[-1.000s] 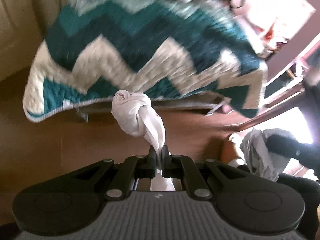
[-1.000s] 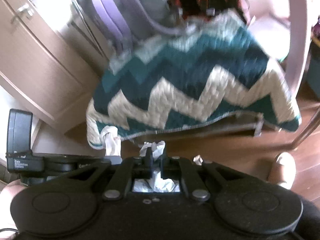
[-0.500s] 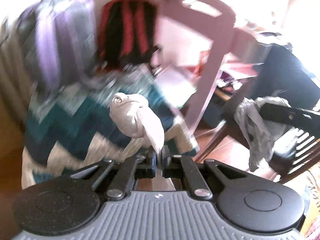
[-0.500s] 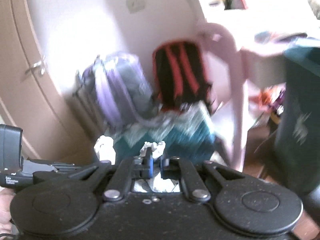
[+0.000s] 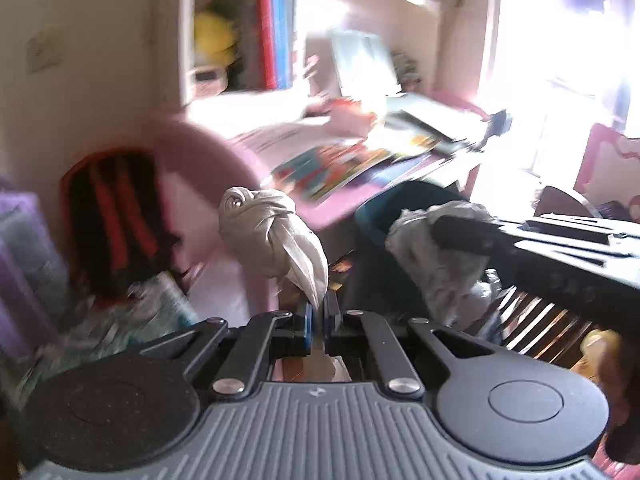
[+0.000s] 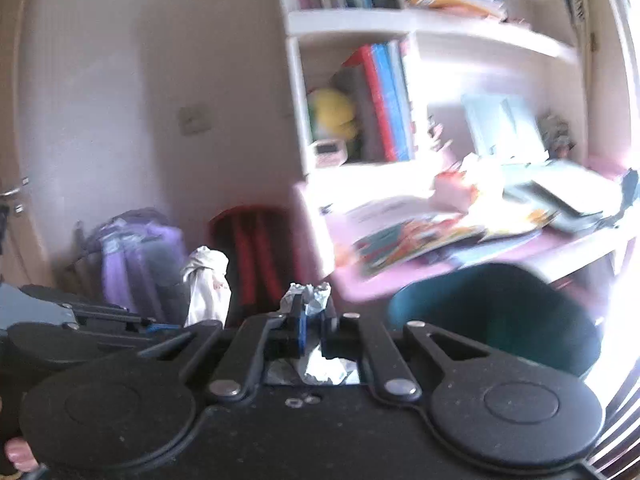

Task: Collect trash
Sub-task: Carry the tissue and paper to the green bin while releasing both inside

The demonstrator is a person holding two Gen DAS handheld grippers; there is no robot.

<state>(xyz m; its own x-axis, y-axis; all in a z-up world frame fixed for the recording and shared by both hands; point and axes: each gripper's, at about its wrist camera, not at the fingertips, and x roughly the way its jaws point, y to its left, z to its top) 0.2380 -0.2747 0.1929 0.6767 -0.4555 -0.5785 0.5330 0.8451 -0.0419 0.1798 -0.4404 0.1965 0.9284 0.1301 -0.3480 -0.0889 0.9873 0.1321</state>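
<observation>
My left gripper (image 5: 318,312) is shut on a knotted white tissue wad (image 5: 268,236), held up in the air. My right gripper (image 6: 312,316) is shut on a crumpled silvery-white wrapper (image 6: 308,300). In the left wrist view the right gripper (image 5: 464,236) reaches in from the right with its crumpled wrapper (image 5: 440,252) hanging from it. In the right wrist view the left gripper's tissue wad (image 6: 206,284) shows at the left. A dark teal bin (image 6: 496,312) stands open just right of the right gripper, below a pink desk; it also shows in the left wrist view (image 5: 384,216).
A pink desk (image 6: 400,272) holds open colourful books and papers. A white bookshelf (image 6: 360,100) stands behind it. A red-and-black backpack (image 6: 252,256) and a purple backpack (image 6: 136,264) lean on the wall. A pink chair back (image 5: 208,168) is near the left gripper.
Both grippers have lifted and swung up and right, away from the teal zigzag quilt, towards the desk and teal bin. Each still holds its trash.
</observation>
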